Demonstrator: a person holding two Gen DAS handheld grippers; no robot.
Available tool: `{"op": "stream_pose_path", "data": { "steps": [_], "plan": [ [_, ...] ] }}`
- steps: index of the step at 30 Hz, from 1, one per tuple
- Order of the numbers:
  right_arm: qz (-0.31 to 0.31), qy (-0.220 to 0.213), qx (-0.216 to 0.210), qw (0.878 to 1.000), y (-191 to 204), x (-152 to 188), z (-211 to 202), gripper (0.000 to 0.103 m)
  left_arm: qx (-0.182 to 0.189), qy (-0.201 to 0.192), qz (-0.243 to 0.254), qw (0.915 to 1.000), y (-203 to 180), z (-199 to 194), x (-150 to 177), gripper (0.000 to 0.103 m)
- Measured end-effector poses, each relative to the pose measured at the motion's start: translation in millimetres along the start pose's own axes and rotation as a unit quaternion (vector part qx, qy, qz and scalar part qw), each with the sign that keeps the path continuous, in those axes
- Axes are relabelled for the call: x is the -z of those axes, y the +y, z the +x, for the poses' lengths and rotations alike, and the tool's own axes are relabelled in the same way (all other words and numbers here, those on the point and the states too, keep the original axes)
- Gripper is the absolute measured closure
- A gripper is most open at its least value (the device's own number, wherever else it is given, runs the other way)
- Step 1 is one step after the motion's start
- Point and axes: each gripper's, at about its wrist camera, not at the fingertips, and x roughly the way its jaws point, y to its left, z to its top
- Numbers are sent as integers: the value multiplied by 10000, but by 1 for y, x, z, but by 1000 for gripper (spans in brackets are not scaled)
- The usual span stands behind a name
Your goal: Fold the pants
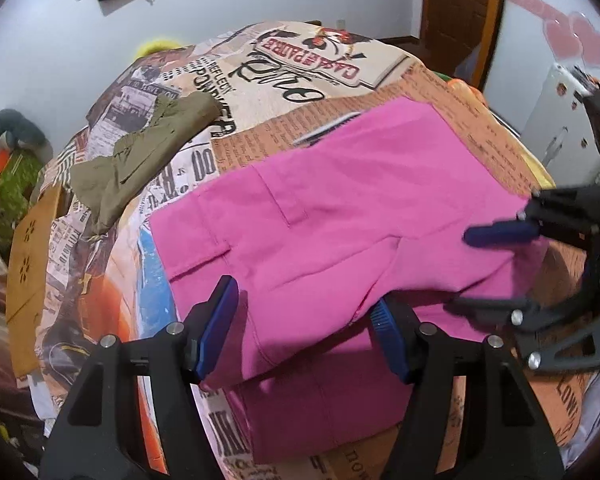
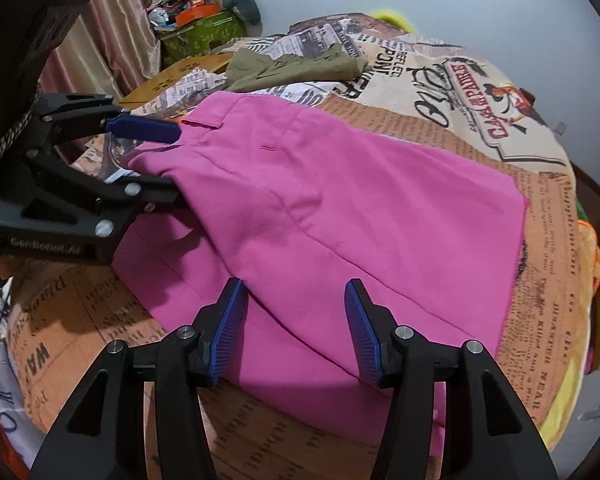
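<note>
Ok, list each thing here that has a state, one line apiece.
Pink pants: partly folded on the bedspread, a fold lying over the lower layer.
Olive garment: crumpled, lying apart from the pink pants.
Left tool: open over the pants.
Right tool: open over the pants.

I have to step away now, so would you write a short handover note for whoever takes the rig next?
Left claw: open, pink fabric between its pads, not pinched.
Right claw: open over the near edge of the fold, holding nothing.
Pink pants: on the printed bedspread, already folded over once, upper layer rumpled near the left claw.
Olive garment: lies apart, further back.
Left to do: smooth the top layer, then make the remaining fold.
</note>
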Motion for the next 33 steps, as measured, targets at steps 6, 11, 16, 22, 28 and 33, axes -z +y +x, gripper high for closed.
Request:
{"op": "stream_pose_path", "data": {
  "steps": [6,11,16,22,28,33],
  "plan": [
    [5,-49,3,10000,1,-2,-1,55,387,3,-437,9983,12,-2,-5,37],
    [277,-242,231,9991,-13,-5,0,63,457,-3,-227,9987,0,-7,3,37],
    [395,-393,225,9982,-18,-8,-5,92,353,81,19,9993,-12,-1,10,38],
    [216,-572,317,9976,-11,-7,-18,96,83,-5,143,9999,-16,-1,11,83],
    [53,-657,404,9970,-6,-3,-32,97,126,-206,346,9991,-25,-18,15,89],
    [14,-674,449,9967,-7,4,-40,97,244,-230,434,9985,-34,-27,21,89]
  ]
}}
